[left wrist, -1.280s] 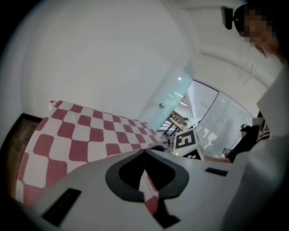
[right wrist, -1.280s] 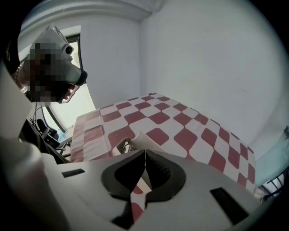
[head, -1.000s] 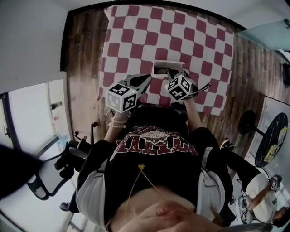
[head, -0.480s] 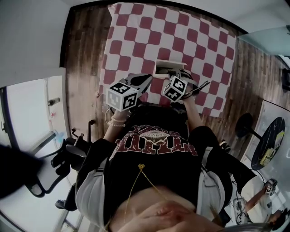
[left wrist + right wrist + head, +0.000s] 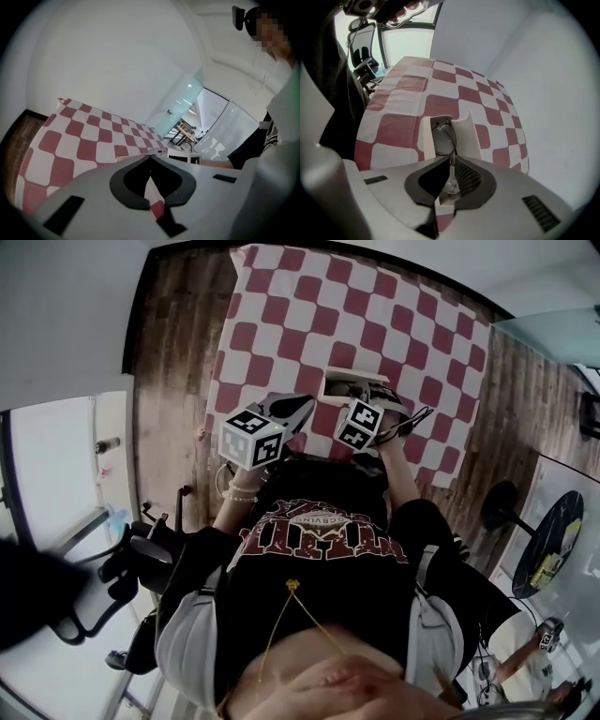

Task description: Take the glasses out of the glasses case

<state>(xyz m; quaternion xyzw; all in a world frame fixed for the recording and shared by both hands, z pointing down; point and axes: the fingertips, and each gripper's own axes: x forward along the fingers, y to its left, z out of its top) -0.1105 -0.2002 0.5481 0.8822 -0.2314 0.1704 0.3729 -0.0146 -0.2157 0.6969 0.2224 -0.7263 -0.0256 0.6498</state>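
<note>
An open white glasses case (image 5: 335, 382) lies near the front edge of the red-and-white checked cloth (image 5: 375, 315). In the right gripper view the case (image 5: 467, 136) has its lid raised, and thin-rimmed glasses (image 5: 443, 138) lie lengthwise inside it. My right gripper (image 5: 450, 158) reaches down into the case, its jaws closed together on the bridge between the two lenses. In the head view the right gripper (image 5: 362, 397) is over the case. My left gripper (image 5: 305, 407) hovers just left of the case. In its own view the left gripper (image 5: 150, 157) is shut, holding nothing.
The checked cloth covers a table with wooden floor (image 5: 178, 352) to its left and right. An office chair (image 5: 131, 568) stands at the left behind me. A dark round table (image 5: 562, 531) is at the far right. White walls bound the far side.
The head view has shifted slightly. The right gripper has edged a little closer over the case. The left gripper has hardly moved.
</note>
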